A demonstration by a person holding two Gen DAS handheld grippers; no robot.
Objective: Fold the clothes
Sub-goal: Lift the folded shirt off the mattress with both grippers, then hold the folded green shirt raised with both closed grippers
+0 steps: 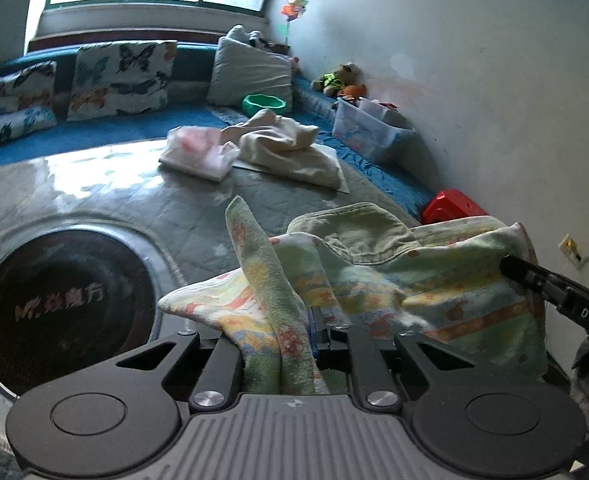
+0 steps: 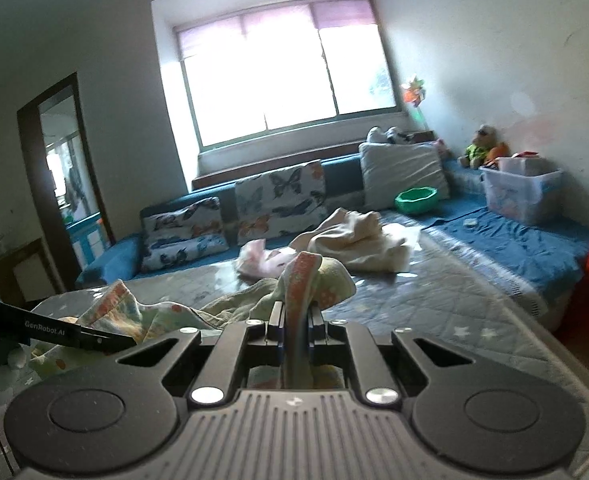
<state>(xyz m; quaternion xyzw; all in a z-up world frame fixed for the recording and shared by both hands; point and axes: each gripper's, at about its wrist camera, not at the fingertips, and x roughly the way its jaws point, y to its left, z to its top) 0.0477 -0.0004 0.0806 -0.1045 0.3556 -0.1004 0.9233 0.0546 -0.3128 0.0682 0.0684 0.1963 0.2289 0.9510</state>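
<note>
A pale green terry garment printed with orange and yellow cartoon shapes is hanging crumpled across the lower middle of the left wrist view, above the grey quilted mat. The left gripper is clamping one fold of it, which is sticking up between the closed jaws. In the right wrist view the right gripper is pinching an orange-patterned hem of the same cloth, jaws pressed together on it.

Behind, at centre frame, a cream blanket heap and a pink folded garment are lying on the mat. A dark round glass panel is filling the lower left. A clear plastic storage bin and a red plastic stool are standing along the white wall at right.

Bare mat is lying open between cloth and heap.
</note>
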